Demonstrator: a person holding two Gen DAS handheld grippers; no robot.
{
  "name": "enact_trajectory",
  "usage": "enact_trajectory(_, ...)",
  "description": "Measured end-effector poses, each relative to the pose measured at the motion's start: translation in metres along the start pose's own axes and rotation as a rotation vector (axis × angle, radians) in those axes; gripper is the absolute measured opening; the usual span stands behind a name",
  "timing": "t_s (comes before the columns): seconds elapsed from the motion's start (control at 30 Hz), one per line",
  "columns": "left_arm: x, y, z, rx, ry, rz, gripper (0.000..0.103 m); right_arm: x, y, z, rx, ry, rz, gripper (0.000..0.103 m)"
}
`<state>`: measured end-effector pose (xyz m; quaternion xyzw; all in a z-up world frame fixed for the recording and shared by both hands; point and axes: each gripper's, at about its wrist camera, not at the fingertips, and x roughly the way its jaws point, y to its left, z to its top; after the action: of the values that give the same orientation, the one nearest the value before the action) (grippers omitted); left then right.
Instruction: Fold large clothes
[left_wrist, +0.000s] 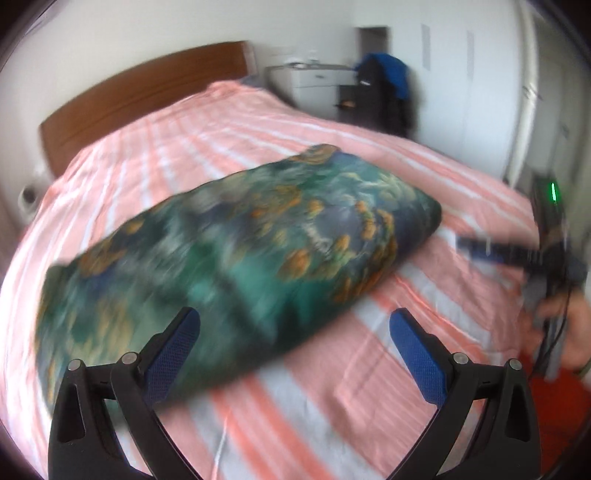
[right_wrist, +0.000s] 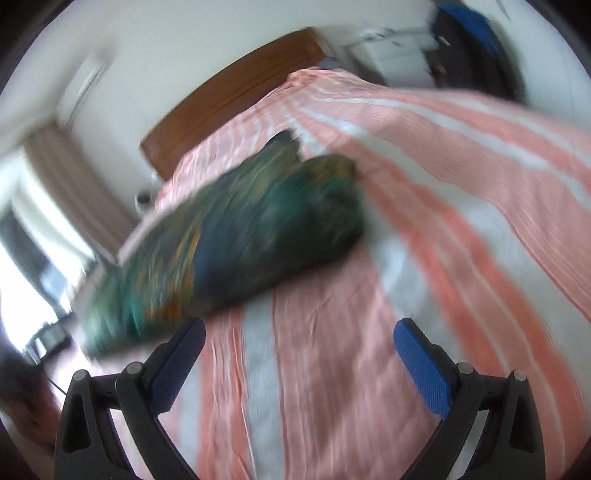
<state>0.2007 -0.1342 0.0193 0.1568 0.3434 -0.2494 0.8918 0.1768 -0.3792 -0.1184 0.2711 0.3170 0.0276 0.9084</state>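
Note:
A large green and blue garment with orange flower print (left_wrist: 229, 254) lies folded into a long thick bundle on the pink and white striped bed (left_wrist: 424, 332). My left gripper (left_wrist: 295, 332) is open and empty just above the bundle's near edge. In the left wrist view my right gripper (left_wrist: 517, 254) shows at the right, held by a hand, apart from the bundle. In the right wrist view the garment (right_wrist: 229, 236) lies ahead to the left, and my right gripper (right_wrist: 299, 343) is open and empty over the striped bedspread (right_wrist: 461, 221). Both views are blurred.
A brown wooden headboard (left_wrist: 140, 99) stands at the far end of the bed. A white cabinet (left_wrist: 314, 81) and dark and blue clothes on a chair (left_wrist: 384, 88) are beyond the bed's far right corner. A curtain and bright window (right_wrist: 55, 206) are on the left.

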Motion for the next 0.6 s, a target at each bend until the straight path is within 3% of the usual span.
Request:
enact_trajectory(0.07,0.036,-0.006,0.004,0.062,0.055,0.002,0.102,0.007,-0.014,0.016,0.13,-0.008,0.077,0.101)
enact_trajectory(0.13,0.072,-0.001,0.003,0.034,0.15,-0.052,0.102,0.021,-0.021,0.029,0.233,0.004,0.158,0.101)
enact_trajectory(0.27,0.085,-0.006,0.0,0.099,0.188,-0.049,0.102,0.067,-0.027,0.048,0.369,0.059,0.199,0.101)
enact_trajectory(0.33,0.065,0.006,0.007,0.058,0.185,-0.108,0.1,0.083,-0.024,0.057,0.377,0.079,0.186,0.084)
enact_trajectory(0.43,0.027,0.044,0.031,-0.093,0.159,-0.188,0.099,0.065,0.009,0.068,0.238,-0.002,0.143,0.048)
enact_trajectory(0.6,-0.035,0.078,0.102,-0.159,0.088,-0.313,0.099,0.009,0.116,0.064,-0.219,-0.177,0.084,0.042)
